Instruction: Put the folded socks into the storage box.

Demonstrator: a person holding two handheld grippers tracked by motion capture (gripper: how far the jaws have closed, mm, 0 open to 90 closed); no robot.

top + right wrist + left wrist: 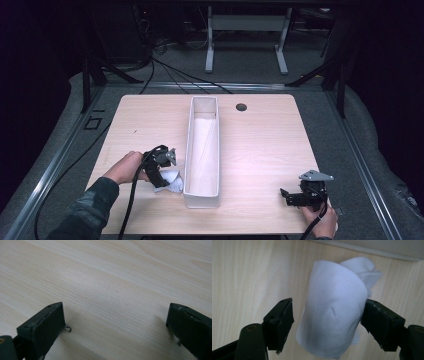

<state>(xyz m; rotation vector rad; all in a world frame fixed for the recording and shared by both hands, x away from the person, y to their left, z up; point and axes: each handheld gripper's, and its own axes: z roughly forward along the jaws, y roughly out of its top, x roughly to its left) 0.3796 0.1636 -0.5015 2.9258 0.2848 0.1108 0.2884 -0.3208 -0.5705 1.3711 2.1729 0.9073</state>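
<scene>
So the left gripper (328, 312) is straddling a rolled-up white cloth bundle, looks like a sock (334, 312), lying on the pale wooden desk (260, 150). In the high view the bundle sits at lower left of centre (171, 181), just beside the near end of the long narrow white open bin (189, 165) that runs up the middle of the frame.

In the left gripper view the jaws stand at a middling width with the sock between them. The one on the right of the frame is touching the cloth; the one on the left has a sliver of desk showing between it and the fabric. So I'd call it not gripped yet, just bracketed.

If I were doing this step: finish the squeeze evenly around the fat middle of the roll, not the loose floppy end poking toward the upper right of that view. Soft stuff squashes a lot, so I'd close well in before lifting, or it'll probably slip or unroll. The bin wall is close, so a straight lift before moving sideways should keep it from snagging the rim.

The right gripper (115, 322) is spread wide with nothing in it, hovering low over bare desk, lower right of the high view (286, 196), well apart from the action.
</scene>
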